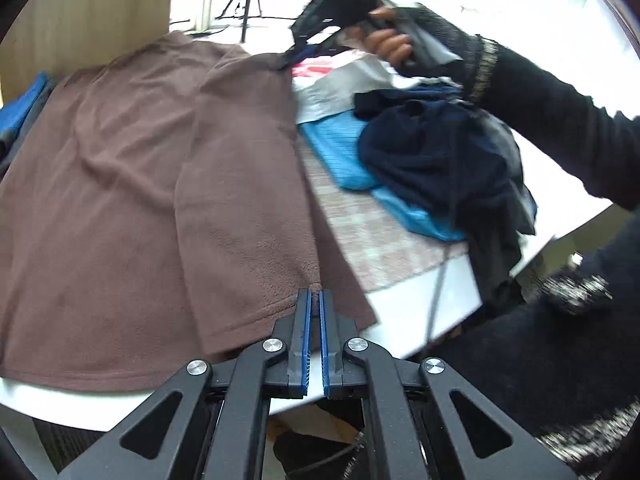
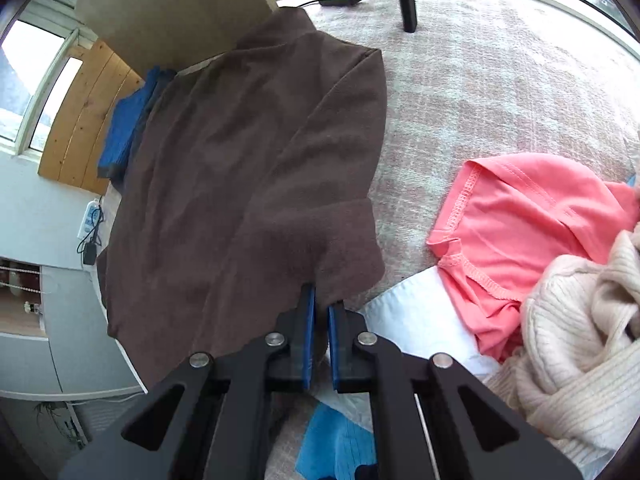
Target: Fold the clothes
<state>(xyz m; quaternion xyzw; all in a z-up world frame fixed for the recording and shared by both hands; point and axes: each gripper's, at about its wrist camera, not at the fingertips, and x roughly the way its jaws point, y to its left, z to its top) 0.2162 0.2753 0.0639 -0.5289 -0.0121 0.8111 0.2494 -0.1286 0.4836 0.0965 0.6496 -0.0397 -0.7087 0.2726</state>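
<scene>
A large brown fleece garment [image 1: 152,184] lies spread across the left half of a pink-checked table cover [image 1: 372,236], one side folded over its middle. To its right sits a heap of clothes: a dark navy garment [image 1: 436,160], a light blue one [image 1: 340,148], white cloth [image 2: 404,320], a coral-pink top [image 2: 524,216] and a cream ribbed knit [image 2: 580,352]. A folded blue garment [image 2: 124,136] lies at the far left. The person's right hand [image 1: 390,38], in a dark sleeve, reaches over the heap at the far side. The right gripper [image 2: 321,306] pinches the brown fleece's far edge. The left gripper [image 1: 315,300] is clamped on its near hem. No readable writing shows.
</scene>
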